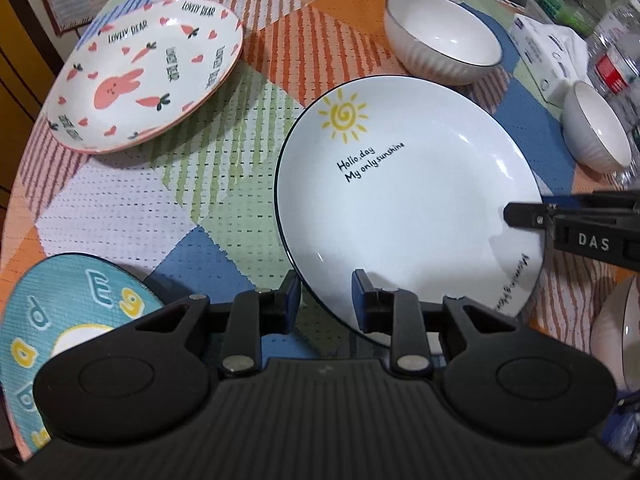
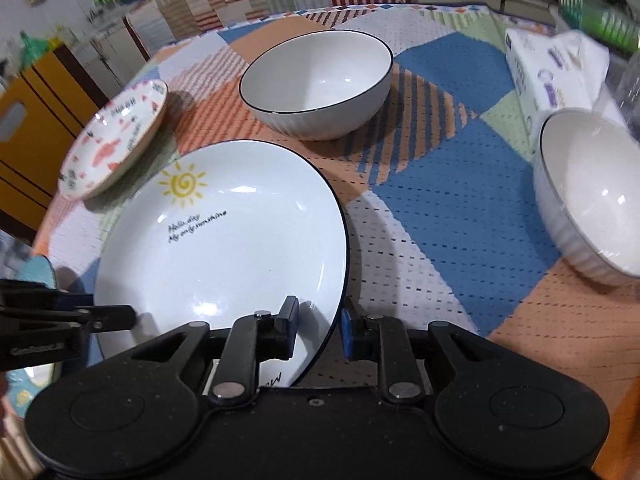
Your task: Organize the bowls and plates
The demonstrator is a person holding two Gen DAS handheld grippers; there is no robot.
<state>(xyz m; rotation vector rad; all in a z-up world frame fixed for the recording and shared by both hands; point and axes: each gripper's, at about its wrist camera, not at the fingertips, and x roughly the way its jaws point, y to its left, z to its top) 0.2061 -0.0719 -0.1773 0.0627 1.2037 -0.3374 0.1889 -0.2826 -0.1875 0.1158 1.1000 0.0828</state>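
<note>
Two claws are flanking a white sun-printed plate that is sitting near the middle of a counter covered in a patchwork cloth. The left claw is straddling the plate's near rim, one finger outside it and one over the plate, jaws parted and not visibly pinching. The right claw is bracketing the plate's right edge in the same manner, one finger above the plate's inner surface and the blue-padded finger just outside the dark rim, partly open; whether either pad is touching the rim cannot be told.

A rabbit-and-carrot plate is lying apart to the far left of the sun plate. A ribbed white bowl with a dark rim is standing just beyond the sun plate, and a second white bowl is resting farther right, beside a tissue box. A teal patterned plate is showing at the left claw's near-left corner
</note>
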